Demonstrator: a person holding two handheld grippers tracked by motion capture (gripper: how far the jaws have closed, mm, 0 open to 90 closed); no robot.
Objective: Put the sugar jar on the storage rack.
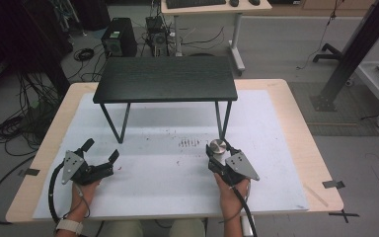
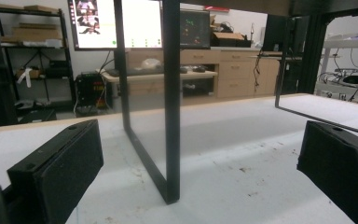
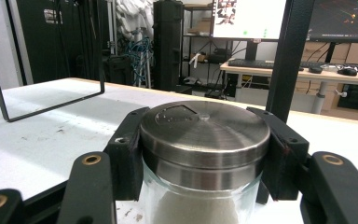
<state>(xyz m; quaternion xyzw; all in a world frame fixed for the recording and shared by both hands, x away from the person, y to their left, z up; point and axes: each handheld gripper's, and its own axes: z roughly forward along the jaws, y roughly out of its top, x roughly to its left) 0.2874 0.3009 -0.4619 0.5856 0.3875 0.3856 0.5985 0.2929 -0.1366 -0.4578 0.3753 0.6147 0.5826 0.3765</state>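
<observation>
Left gripper view: jaws parted, black frame leg ahead.
The left gripper (image 2: 200, 175) sits low over the white table surface (image 2: 242, 140), its two black pads (image 2: 63, 170) well apart with nothing between them. A black frame leg (image 2: 170, 102) stands upright on the surface ahead, between the pads. Monitors (image 2: 116, 23) and wooden cabinets (image 2: 242, 74) occupy the background.

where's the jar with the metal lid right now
In the high view the jar stands on the white mat at right, clamped in the right gripper, just in front of the black shelf's right front leg.
</observation>
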